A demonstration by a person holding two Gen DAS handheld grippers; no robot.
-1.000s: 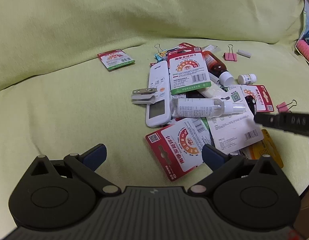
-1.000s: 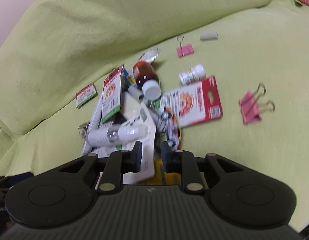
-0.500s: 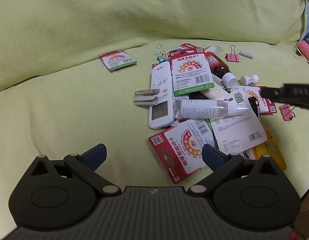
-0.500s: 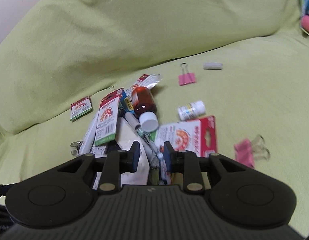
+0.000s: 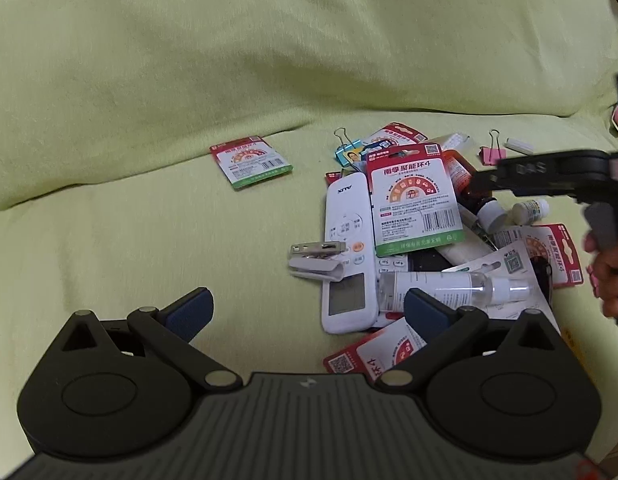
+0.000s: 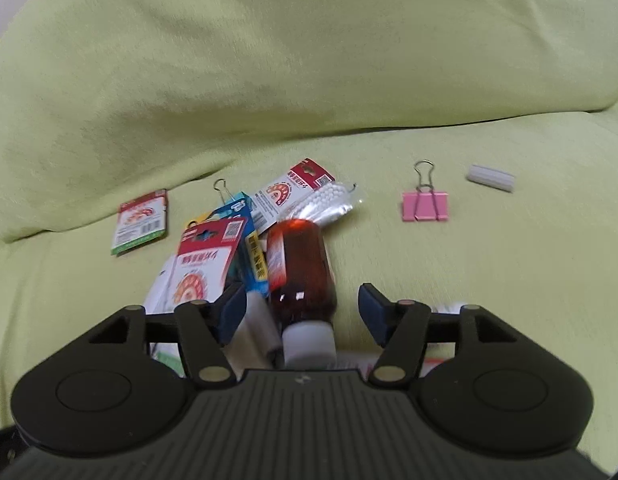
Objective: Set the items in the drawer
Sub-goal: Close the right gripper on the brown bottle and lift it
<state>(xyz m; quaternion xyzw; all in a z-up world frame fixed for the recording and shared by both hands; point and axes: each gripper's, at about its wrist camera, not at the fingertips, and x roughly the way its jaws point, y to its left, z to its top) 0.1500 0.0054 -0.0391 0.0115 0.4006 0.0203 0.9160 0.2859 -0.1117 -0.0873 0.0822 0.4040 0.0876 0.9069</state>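
Lying loose on green cover (image 5: 109,220), far left: small red-green card (image 5: 251,161), apart from heap. Left gripper (image 5: 307,312) low over bare cover at heap's near-left edge, fingers spread wide, holding nothing. Just beyond it, metal clip (image 5: 317,262) against white remote (image 5: 346,252). Big red card (image 5: 413,196) propped over remote's upper right side. Clear spray bottle (image 5: 449,286) lying crosswise near right fingertip, on white leaflet. Blue binder clip (image 5: 347,152) at heap's far edge. Small white bottle (image 5: 531,210) at heap's right, pink clip (image 5: 494,154) and white eraser (image 5: 519,145) beyond, apart from heap. Person's hand (image 5: 609,272) at right edge, gripping the other tool's handle.

Right wrist view: right gripper (image 6: 301,308) spread, fingers straddling brown bottle (image 6: 301,272), white cap toward camera; pads not touching its sides. Bottle on its side at heap's right edge, on cover. Bag of cotton swabs (image 6: 329,202) behind it. Pink clip (image 6: 425,206) and eraser (image 6: 491,178) off right, well apart. Drawer not seen in either view.
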